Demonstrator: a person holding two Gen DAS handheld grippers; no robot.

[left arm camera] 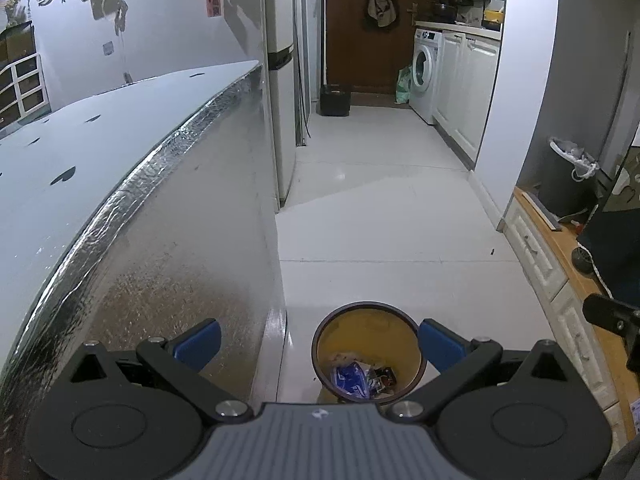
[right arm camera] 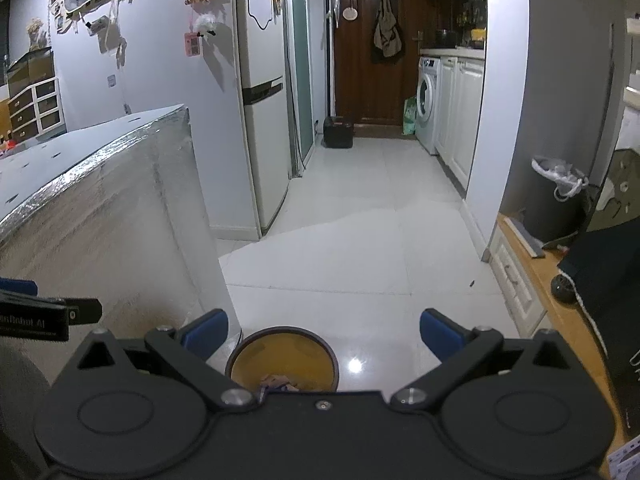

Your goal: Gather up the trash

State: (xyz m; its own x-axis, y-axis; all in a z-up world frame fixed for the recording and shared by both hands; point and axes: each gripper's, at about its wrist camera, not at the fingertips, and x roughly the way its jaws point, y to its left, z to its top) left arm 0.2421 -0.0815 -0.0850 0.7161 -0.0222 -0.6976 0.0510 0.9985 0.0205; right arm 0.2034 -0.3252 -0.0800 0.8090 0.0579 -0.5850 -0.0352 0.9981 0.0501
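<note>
A small round bin with a yellow inside and a dark rim stands on the white floor beside the foil-covered table. Crumpled wrappers, one of them blue, lie in its bottom. My left gripper is open and empty above the bin, which sits nearer its right finger. In the right wrist view the same bin lies below, partly hidden by the gripper body. My right gripper is open and empty above it. The left gripper's edge shows at the far left.
The foil-sided table fills the left. A fridge stands beyond it. A wooden cabinet with a black box runs along the right, and a dark bin with a white liner stands behind it. A washing machine and a brown door stand at the far end.
</note>
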